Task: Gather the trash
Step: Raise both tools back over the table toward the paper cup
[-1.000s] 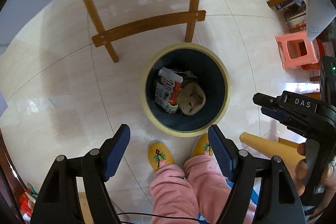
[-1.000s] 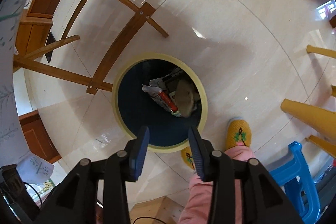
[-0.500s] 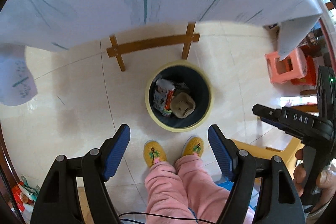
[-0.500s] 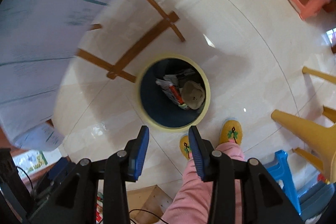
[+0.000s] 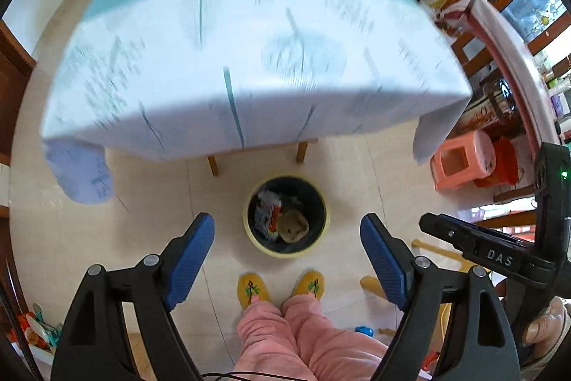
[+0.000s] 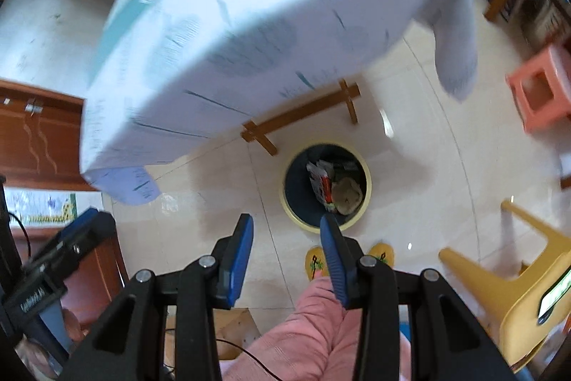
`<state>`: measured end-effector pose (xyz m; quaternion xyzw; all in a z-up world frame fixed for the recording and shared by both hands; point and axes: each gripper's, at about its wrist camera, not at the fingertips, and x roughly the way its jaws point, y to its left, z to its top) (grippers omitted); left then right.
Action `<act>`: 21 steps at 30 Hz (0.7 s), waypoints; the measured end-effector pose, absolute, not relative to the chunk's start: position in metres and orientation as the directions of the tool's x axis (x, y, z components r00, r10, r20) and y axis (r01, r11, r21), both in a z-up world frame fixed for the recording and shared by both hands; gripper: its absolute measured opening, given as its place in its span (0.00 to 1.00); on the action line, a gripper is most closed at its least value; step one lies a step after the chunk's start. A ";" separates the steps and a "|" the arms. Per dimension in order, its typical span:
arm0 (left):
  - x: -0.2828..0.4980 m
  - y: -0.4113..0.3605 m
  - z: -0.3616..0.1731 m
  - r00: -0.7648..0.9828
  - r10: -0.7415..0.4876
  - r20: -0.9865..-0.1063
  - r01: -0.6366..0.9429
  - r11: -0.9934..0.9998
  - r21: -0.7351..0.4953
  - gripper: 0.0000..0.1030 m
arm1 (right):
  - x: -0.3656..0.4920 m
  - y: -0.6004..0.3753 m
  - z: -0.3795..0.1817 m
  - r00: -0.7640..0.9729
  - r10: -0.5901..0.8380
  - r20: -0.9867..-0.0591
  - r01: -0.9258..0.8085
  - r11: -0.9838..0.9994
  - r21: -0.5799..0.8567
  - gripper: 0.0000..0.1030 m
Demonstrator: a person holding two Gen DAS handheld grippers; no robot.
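Both wrist cameras are looking steeply down from above the tabletop edge, past their own fingers, at the floor well below; both are sharing the bin (and the yellow slippers).

Down on the pale tiled floor stands the trash bin, round, upright, cream-yellow rim around a dark blue inside, and it sits far below and just ahead of the left tongs, framed right in the gap between their blue pads. Inside it lies the collected trash: a crumpled red-and-white wrapper on the left, leaning against a tan, lumpy wad pressed to the near right wall. From the right tongs, the bin lies just past the right-hand pad's tip, with wrapper and wad side by side.
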<state>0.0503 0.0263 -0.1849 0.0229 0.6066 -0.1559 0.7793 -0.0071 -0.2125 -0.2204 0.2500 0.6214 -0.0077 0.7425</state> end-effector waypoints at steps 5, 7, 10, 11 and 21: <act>0.056 0.029 -0.119 0.326 -0.207 -0.922 0.271 0.955 -0.119 0.80 | 0.000 -0.218 -0.158 0.334 0.297 -0.894 0.212 0.901 0.379 0.38; 0.059 0.030 -0.097 0.362 -0.206 -0.909 0.266 0.958 -0.111 0.80 | 0.004 -0.218 -0.138 0.372 0.291 -0.881 0.177 0.910 0.375 0.38; 0.064 0.034 -0.064 0.416 -0.196 -0.888 0.248 0.964 -0.096 0.80 | 0.014 -0.218 -0.111 0.422 0.296 -0.857 0.130 0.916 0.380 0.38; 0.066 0.035 -0.057 0.426 -0.197 -0.883 0.244 0.965 -0.097 0.80 | 0.019 -0.218 -0.103 0.436 0.298 -0.849 0.112 0.918 0.380 0.38; 0.124 0.058 -0.003 0.513 -0.178 -0.840 0.249 0.967 -0.052 0.95 | 0.093 -0.205 -0.048 0.516 0.296 -0.804 0.012 0.936 0.352 0.41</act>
